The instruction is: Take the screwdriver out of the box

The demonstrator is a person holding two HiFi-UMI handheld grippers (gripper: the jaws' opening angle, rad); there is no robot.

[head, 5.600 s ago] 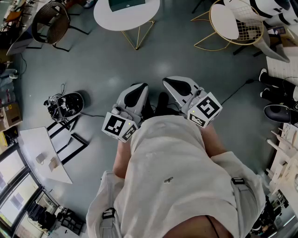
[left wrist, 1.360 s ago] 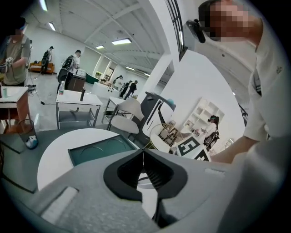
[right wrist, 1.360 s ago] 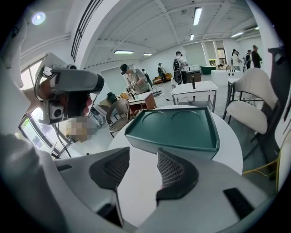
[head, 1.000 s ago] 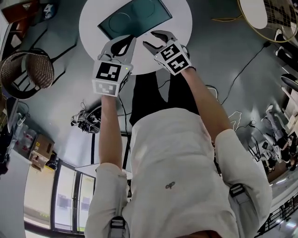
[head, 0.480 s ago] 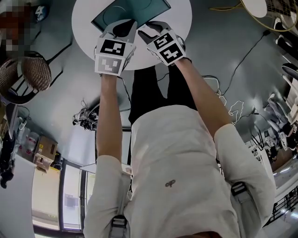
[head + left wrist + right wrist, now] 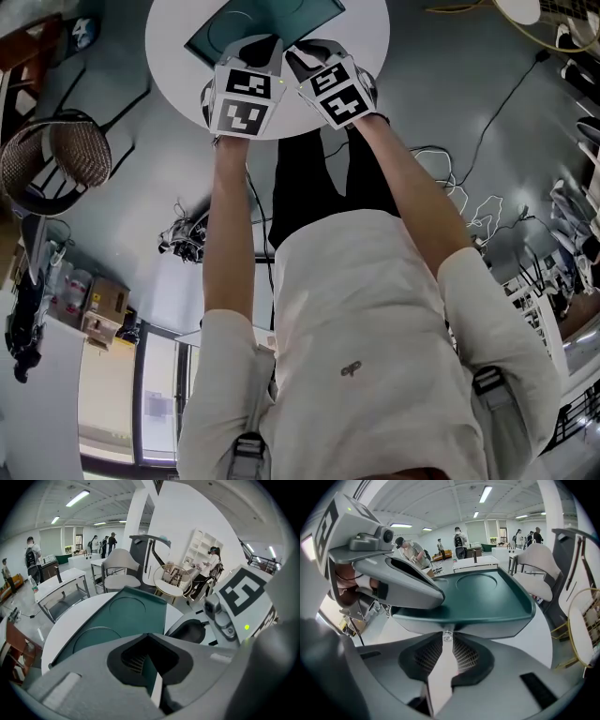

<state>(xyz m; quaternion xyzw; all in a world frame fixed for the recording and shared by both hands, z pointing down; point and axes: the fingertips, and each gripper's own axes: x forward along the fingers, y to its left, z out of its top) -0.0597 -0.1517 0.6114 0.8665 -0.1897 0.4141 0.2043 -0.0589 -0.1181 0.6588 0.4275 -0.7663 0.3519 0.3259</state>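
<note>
Both grippers have come forward to the near edge of the box since a second ago, and the left one has dropped closer to the right. Left gripper and right gripper now sit side by side, nearly touching, both pointing steeply down at the box.

The box is dark green and flat. Its top has a raised rim and round recesses. It lies on a round white tabletop, with its near edge facing the person.

In the left gripper view, the fingers are together at the tips with nothing between them, just above the box's near edge.

In the right gripper view, the fingers have just been closing. Only a narrow gap is left, and a small shiny tab on the front edge of the box is pinched at the tips.

No view shows the screwdriver, and the box top looks closed.

Bare forearms reach out from a white shirt. A wicker chair stands on the floor to the left of the tabletop, well apart from it. Loose cables lie on the floor below it.
</note>
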